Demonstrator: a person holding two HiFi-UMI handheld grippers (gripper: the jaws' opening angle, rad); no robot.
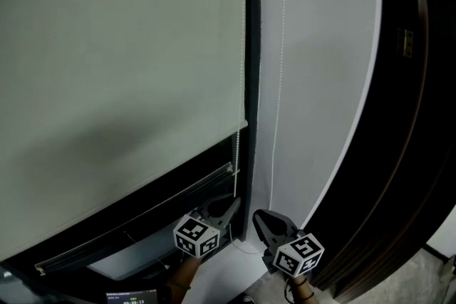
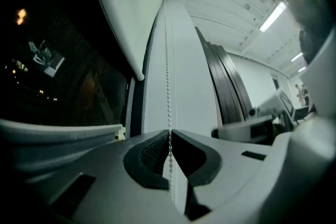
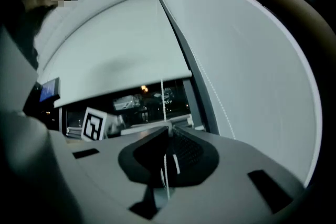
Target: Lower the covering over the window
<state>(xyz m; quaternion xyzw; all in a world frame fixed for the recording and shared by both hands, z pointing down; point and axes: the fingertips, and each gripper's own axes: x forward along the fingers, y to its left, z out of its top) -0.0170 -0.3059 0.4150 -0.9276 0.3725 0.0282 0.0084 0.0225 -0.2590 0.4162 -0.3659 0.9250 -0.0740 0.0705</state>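
Roller blind [image 1: 121, 67] fills the upper left of the head view and covers all but a low strip of the dark window [image 1: 142, 213]. Its bottom edge slants from the lower left up to the dark window frame [image 1: 251, 46]. A bead chain [image 1: 237, 153] hangs along the blind's right edge, and a second strand drops down the white wall [image 1: 320, 82] just right of the frame. At the bottom centre the left claw [image 1: 226, 210] is clenched on the strand by the frame, and the left gripper view shows the beads pinched between its closed tips. Just to its right the right claw [image 1: 262, 218] is clenched too; in the right gripper view a thin strand of chain runs up out of its closed tips across the bare window. Dark panels [image 1: 420, 117] curve down the right side of the head view
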